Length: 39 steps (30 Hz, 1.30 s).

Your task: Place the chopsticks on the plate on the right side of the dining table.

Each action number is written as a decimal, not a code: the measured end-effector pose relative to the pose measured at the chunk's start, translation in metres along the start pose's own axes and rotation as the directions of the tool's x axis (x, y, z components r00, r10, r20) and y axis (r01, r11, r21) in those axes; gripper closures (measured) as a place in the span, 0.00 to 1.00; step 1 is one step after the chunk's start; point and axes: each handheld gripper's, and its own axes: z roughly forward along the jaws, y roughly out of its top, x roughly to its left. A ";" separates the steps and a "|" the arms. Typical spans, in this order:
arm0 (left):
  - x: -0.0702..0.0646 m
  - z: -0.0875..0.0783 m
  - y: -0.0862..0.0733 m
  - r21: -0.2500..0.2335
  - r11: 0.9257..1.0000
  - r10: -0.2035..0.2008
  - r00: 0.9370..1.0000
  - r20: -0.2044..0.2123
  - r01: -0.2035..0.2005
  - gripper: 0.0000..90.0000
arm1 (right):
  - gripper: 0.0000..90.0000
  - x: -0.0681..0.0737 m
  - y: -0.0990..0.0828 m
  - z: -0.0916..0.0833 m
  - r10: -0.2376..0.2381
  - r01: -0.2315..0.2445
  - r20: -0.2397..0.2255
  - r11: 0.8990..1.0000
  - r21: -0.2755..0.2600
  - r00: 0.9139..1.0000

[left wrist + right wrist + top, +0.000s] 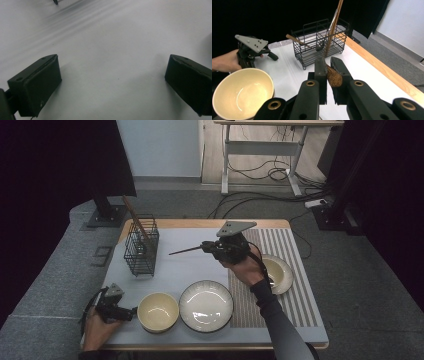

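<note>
My right gripper (205,248) hovers over the middle of the white mat (175,267), shut on a wooden utensil (186,250). In the right gripper view the utensil's thick brown end (334,77) is pinched between the jaws of my right gripper (327,62), and its thin handle points at a black wire basket (322,42). The basket (141,246) stands at the mat's far left with wooden sticks and a dark spoon in it. My left gripper (129,312) rests at the front left beside a cream bowl (158,311). Its jaws (112,75) stand open over bare mat.
A white plate with a dark rim (206,305) lies right of the cream bowl. A second bowl (279,272) sits on the striped mat (290,245) under my right forearm. The wooden table edge (387,72) runs beyond the basket. A desk and cables are on the floor behind.
</note>
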 end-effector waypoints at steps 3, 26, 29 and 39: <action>0.000 0.000 0.000 -0.001 1.000 0.001 1.000 0.000 -0.001 0.00 | 0.93 0.001 -0.010 -0.001 0.014 -0.014 -0.007 1.000 0.001 1.000; 0.008 -0.028 -0.005 -0.057 0.996 -0.065 0.998 0.015 0.065 0.00 | 0.93 0.002 -0.061 -0.013 0.080 -0.080 -0.025 0.997 0.001 0.996; 0.012 -0.039 -0.005 -0.073 0.993 -0.090 0.996 0.020 0.091 0.01 | 0.93 0.003 -0.061 -0.013 0.078 -0.078 -0.030 0.997 -0.004 0.996; 0.014 -0.077 0.019 -0.120 0.991 -0.052 0.998 0.046 0.058 0.02 | 0.93 0.011 -0.055 -0.012 0.067 -0.068 -0.066 0.997 -0.020 0.996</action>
